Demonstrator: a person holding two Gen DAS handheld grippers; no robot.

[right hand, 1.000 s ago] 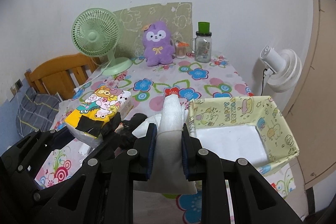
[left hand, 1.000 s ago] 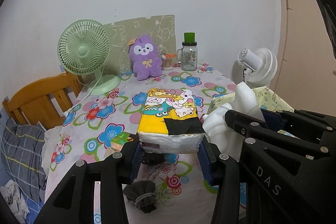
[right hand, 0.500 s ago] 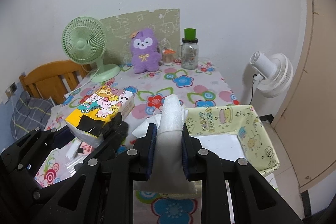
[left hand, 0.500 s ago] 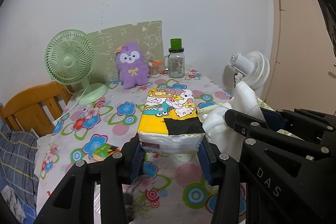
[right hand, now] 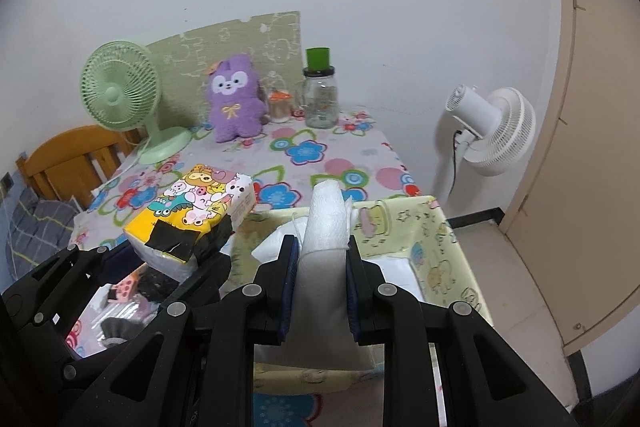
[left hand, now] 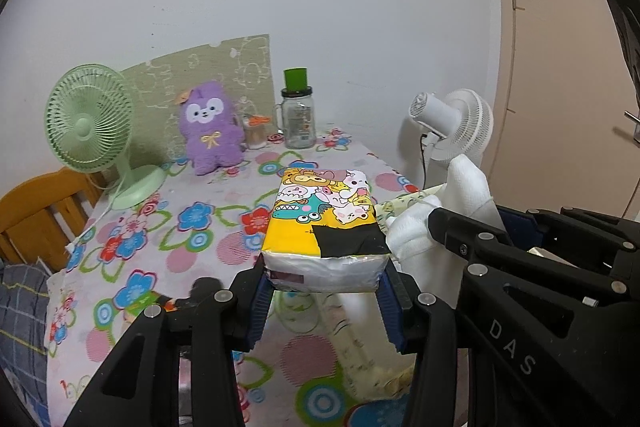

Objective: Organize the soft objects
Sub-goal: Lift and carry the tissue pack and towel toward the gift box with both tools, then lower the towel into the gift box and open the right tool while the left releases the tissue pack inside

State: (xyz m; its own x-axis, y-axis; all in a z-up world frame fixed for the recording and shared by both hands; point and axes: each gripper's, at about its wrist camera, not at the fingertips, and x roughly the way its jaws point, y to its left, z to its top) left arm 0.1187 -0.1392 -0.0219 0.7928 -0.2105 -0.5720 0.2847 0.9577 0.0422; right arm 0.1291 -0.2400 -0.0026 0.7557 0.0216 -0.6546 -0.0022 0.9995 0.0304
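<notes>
— What's the biggest thing in front of you?

— The table (left hand: 224, 227), under a cloth printed with bright flowers. At its near right corner sits a pale yellow fabric bin (right hand: 440, 227) with cartoon prints, its white floor partly showing.

— And along the back?

— A green desk fan (left hand: 86, 131) on the left, a purple plush toy (left hand: 210, 131) leaning on a patterned board by the wall, then a glass jar with a green lid (left hand: 298, 115). A white fan (right hand: 492, 131) stands off the table's right edge, and a wooden chair (right hand: 68, 159) is on the left.

— What are the hands carrying?

— The left gripper (left hand: 326, 293) pinches a tissue pack (left hand: 324, 223), yellow with cartoon animals and a black tape patch, held by its near end above the tablecloth, just left of the bin. The right gripper (right hand: 322, 279) has its jaws squeezed tight on a white soft pouch (right hand: 326, 223), which stands upright between the pads, over the bin's near left part.

— Do the two loads touch?

— From the left camera the pouch sits right beside the pack; I can't tell whether they touch.

— Anything smaller?

— A dark crumpled item (right hand: 154, 281) lies on the cloth beneath the left gripper, too hidden to identify.
</notes>
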